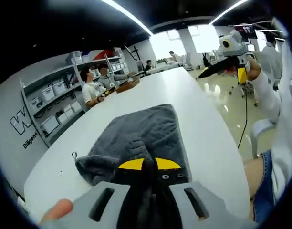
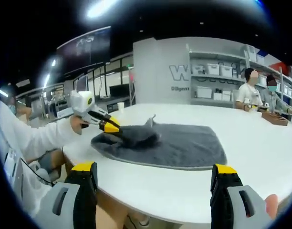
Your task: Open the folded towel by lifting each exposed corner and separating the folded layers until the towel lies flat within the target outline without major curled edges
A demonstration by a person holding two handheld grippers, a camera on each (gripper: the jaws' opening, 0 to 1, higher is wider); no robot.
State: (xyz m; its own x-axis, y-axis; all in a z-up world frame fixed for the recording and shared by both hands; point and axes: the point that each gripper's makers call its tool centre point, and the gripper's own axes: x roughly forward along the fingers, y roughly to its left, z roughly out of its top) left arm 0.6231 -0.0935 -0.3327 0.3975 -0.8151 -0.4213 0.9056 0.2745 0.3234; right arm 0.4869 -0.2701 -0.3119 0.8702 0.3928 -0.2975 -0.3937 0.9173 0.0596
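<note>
Left claw (image 1: pixel 149 164): yellow-tipped jaws pinched together on a raised fold of the grey towel (image 1: pixel 136 138), at the towel edge nearest the person. In the right gripper view the same left claw (image 2: pixel 113 128) comes in from the left, held by a hand in a white sleeve, biting a bunched hump of towel (image 2: pixel 165 145) lifted slightly off the white bench (image 2: pixel 260 143). Right claw (image 2: pixel 153 177): jaws spread wide, holding nothing, well back from the towel and off the bench's near edge; in the left gripper view the right claw (image 1: pixel 217 69) hangs high to the right, well apart from the cloth. Beyond the left claw the towel lies mostly flat on the white bench (image 1: pixel 203 124), a small hanging loop (image 1: pixel 74 155) poking out at its left corner. No target outline can be made out on the bench. Judgement: the step in hand is lifting a folded layer with the left claw; the upper layer looks only partly peeled. Next move likely calls for drawing the pinched layer up and outward away from the fold, with the right claw brought in to pin or take another corner, so the lower layer is not dragged. Farther out: seated people at the bench's far side, shelving with white bins (image 2: pixel 217 81). Wall lettering partly readable: a large "W…" (image 2: pixel 184 72); smaller text beginning "Diligent" (image 1: pixel 30 139), remainder too small.
</note>
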